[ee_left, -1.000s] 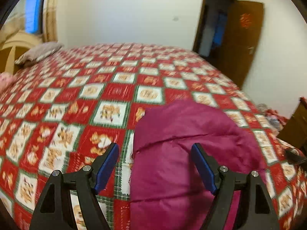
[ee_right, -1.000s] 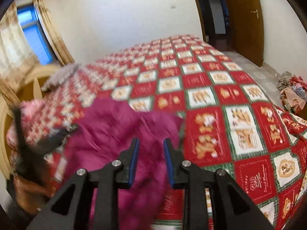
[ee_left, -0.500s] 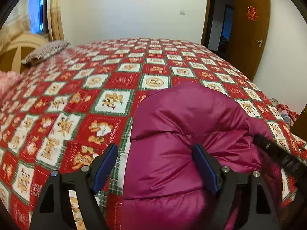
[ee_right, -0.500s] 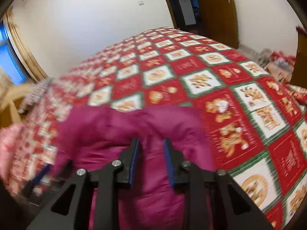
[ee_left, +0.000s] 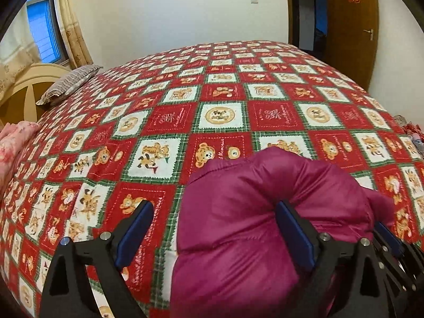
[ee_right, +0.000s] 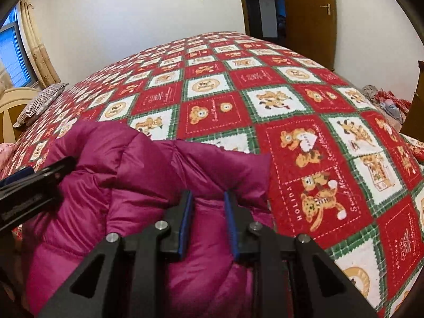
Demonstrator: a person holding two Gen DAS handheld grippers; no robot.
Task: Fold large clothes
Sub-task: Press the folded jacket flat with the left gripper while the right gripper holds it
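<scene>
Magenta puffy quilted jacket (ee_left: 246,228) (ee_right: 148,190), bunched and folded over, lying at bed's near edge.

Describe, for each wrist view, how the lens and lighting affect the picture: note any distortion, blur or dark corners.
Left wrist view: fisheye bulges the bedspread into a dome and bows the door; corners go black; lighting soft and even; the magenta jacket is slightly soft up close. Right wrist view: same bulge and dark corners; the left gripper at the edge is blurred, and the window glows blue.
</scene>
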